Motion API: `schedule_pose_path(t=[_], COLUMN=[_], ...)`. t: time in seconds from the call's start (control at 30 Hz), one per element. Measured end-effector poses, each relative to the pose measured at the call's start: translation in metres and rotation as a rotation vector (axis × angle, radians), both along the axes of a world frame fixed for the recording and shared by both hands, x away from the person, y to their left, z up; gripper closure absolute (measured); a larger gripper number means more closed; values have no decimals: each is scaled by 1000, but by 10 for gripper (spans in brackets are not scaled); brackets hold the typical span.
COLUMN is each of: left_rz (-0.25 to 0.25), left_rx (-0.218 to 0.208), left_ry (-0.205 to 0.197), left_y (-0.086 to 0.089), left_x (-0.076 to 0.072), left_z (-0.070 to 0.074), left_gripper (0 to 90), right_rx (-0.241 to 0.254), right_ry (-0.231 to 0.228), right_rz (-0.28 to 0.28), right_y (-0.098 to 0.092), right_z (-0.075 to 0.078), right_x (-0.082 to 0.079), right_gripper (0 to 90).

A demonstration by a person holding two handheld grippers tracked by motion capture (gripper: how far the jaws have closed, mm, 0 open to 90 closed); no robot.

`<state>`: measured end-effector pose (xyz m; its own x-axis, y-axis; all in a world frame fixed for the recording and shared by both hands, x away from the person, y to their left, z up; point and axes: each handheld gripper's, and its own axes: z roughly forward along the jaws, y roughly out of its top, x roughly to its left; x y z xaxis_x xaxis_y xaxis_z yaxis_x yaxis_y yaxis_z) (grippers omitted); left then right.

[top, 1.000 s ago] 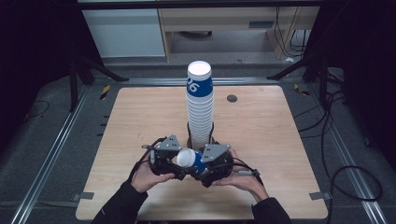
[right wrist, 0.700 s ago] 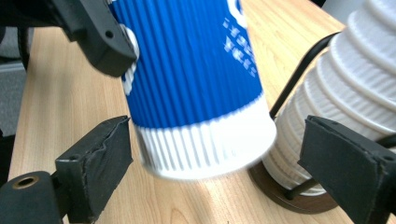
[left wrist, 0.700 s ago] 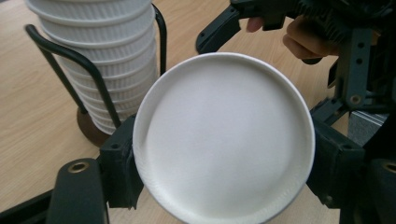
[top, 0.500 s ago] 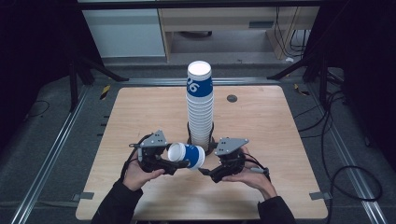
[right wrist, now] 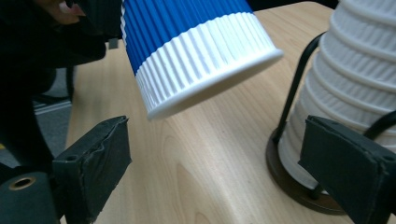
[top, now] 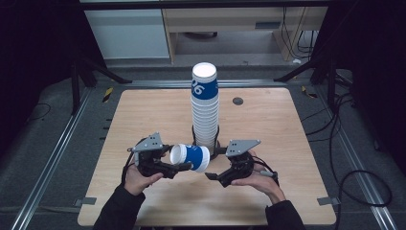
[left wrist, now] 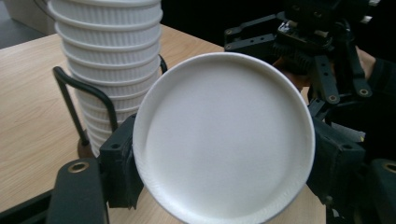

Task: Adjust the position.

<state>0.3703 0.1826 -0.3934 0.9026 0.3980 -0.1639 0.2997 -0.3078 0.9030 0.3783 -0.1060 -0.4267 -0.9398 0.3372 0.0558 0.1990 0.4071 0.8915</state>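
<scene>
A blue and white ribbed paper cup (top: pixel 190 157) lies on its side in the air, just above the wooden table (top: pixel 287 124). My left gripper (top: pixel 182 166) is shut on it near its base. In the left gripper view the cup's white base (left wrist: pixel 224 135) sits between the pads of my left gripper (left wrist: pixel 226 165). My right gripper (top: pixel 210 176) hangs open to the right of the cup, and its jaws have just been opening. In the right gripper view the cup (right wrist: pixel 196 51) hangs ahead of my right gripper (right wrist: pixel 222 163), with its rim clear of both pads.
A tall stack of upturned cups (top: pixel 205 110) stands in a black wire holder (top: pixel 214 143) at the table's middle, right behind both grippers. It shows close by as the stack (left wrist: pixel 112 60) and the stack (right wrist: pixel 359 79). A small dark disc (top: pixel 237 101) lies farther back.
The two grippers, together at the cup a second ago, have drawn apart. The cup went left with my left gripper, and my right gripper let go and moved right.
</scene>
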Motion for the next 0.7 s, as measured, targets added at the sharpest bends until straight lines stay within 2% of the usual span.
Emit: schedule_pose_path(t=[0.23, 0.7], left_rz=[-45, -131], left_rx=[1, -5], left_ry=[0, 27], left_y=[-7, -18], left_x=[-2, -5], left_z=[-1, -5], left_gripper=[251, 252], right_rx=[7, 38], right_ry=[14, 35], right_rz=[40, 114], right_y=[5, 14], right_z=[-4, -7], right_x=[0, -2], right_gripper=[85, 80])
